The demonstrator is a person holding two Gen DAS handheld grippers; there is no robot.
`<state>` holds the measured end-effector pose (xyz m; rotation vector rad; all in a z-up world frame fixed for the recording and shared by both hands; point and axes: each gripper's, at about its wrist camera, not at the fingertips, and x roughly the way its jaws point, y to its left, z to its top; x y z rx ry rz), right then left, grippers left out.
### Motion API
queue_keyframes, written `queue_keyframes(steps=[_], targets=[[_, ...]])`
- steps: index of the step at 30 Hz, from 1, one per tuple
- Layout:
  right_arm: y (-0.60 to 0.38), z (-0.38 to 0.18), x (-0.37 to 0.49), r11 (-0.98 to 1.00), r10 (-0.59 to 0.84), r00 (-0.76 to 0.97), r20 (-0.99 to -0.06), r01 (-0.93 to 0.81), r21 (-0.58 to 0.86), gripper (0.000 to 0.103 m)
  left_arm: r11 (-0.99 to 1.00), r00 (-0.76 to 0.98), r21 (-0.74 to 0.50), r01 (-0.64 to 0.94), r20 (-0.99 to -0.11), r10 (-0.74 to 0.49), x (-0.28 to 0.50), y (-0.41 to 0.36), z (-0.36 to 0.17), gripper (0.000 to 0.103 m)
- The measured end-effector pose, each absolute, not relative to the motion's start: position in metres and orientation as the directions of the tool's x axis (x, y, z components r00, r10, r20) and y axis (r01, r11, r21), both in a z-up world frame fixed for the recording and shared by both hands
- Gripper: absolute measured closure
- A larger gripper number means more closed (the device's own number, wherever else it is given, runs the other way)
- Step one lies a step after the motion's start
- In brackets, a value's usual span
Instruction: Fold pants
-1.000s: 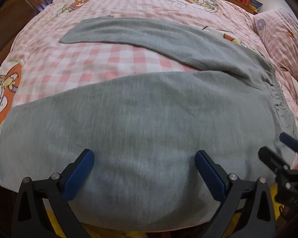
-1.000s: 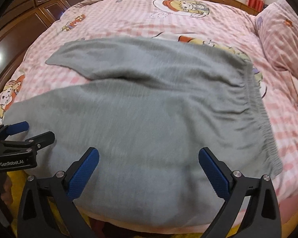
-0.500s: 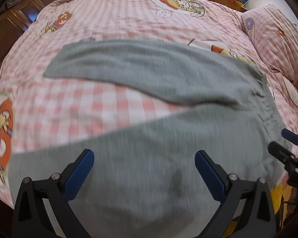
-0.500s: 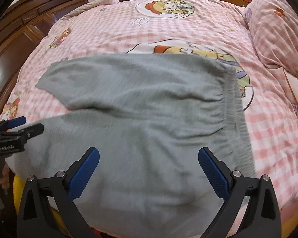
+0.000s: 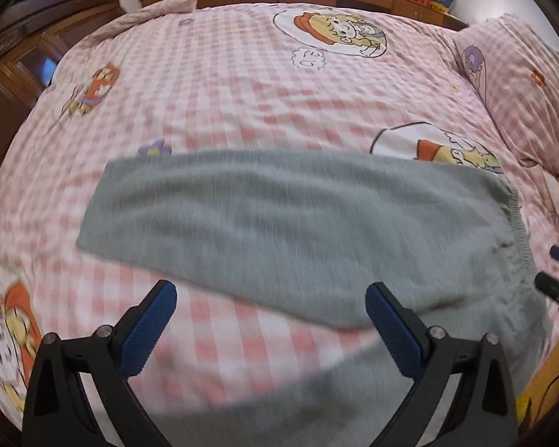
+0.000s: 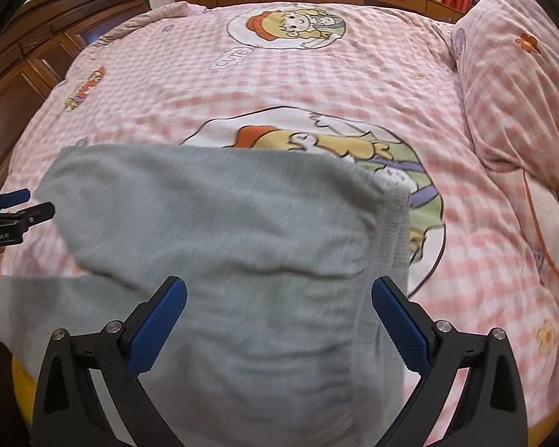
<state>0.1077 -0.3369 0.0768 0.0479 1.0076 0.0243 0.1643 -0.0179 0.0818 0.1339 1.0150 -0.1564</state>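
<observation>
I am holding both the left gripper point(image 5: 266, 307) and right gripper point(image 6: 279, 303) with jaws released over the grey pants point(image 6: 220, 231), lying mid-frame on the bed point(image 6: 316, 82); grabbing only one layer risks bunching the legs.

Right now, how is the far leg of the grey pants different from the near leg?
The far leg lies wholly on the pink checked cover, with its cuff end in plain view; the near leg runs under the open left claw, its cuff out of view. The far leg shows its whole length; the near leg is partly cut off by the frame. Both are the same grey knit and meet at the waistband.
</observation>
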Motion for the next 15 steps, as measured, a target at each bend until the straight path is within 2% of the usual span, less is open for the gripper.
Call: queue_keyframes(steps=[15], targets=[[-0.379, 0.046, 0.190, 1.000, -0.008, 0.467, -0.884, 0.007, -0.005, 0.004, 0.958, 0.478, 0.081, 0.274, -0.876, -0.062, 0.260, -0.024, 0.051, 0.000]])
